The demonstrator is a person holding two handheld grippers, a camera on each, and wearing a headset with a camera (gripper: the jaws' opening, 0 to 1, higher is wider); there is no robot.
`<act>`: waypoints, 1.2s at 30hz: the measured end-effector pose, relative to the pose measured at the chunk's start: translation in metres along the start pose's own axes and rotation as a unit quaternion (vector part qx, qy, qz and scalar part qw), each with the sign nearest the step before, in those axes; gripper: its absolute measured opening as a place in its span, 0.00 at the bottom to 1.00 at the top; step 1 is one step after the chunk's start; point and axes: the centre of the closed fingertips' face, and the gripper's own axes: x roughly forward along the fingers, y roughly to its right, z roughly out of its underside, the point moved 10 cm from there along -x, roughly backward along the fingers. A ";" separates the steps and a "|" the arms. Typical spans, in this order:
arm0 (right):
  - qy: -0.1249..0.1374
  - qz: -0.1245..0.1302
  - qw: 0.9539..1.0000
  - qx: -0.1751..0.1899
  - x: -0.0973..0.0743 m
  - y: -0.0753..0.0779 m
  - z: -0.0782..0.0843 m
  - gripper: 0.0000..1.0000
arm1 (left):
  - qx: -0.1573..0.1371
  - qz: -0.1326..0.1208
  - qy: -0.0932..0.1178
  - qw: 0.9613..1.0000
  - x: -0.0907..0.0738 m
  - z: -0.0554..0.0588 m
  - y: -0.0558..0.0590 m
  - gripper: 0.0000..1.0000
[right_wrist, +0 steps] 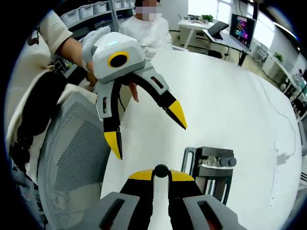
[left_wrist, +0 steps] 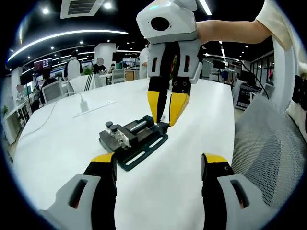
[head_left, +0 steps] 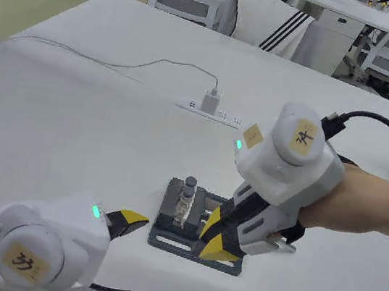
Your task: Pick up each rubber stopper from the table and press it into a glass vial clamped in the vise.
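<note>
A small dark rubber stopper sits pinched between the yellow tips of the right hand-held gripper, whose jaws are closed on it. In the head view this right hand-held gripper slants down with its tips at the near right corner of the vise. The vise is a dark block standing on the white worktop. A glass vial stands upright, clamped between its jaws, and the vial's top is dark. From the right gripper view the vise lies just beyond the held stopper, to the right.

The left hand-held gripper hangs low at the near left, apart from the vise. Its jaws are spread wide with nothing between them. Its own view looks across the worktop at the vise, with the right hand-held gripper coming down from above.

Farther back a white power strip with a plugged-in charger lies on the worktop. A thin cable trails from it to the left.
</note>
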 end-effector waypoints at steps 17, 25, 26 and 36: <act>-0.066 0.040 0.993 -0.086 0.000 0.060 -0.019 0.05 | -0.014 -0.059 0.014 0.998 -0.009 0.001 -0.021 0.99; -0.101 0.029 0.991 -0.084 0.018 0.072 -0.020 0.05 | -0.022 -0.056 0.008 0.998 -0.007 0.001 -0.023 0.99; -0.104 0.026 0.991 -0.084 0.020 0.073 -0.019 0.05 | -0.021 -0.055 0.009 0.998 -0.007 0.001 -0.023 0.99; -0.119 0.019 0.989 -0.081 0.028 0.080 -0.015 0.05 | -0.030 -0.051 0.006 0.998 -0.005 0.003 -0.023 0.99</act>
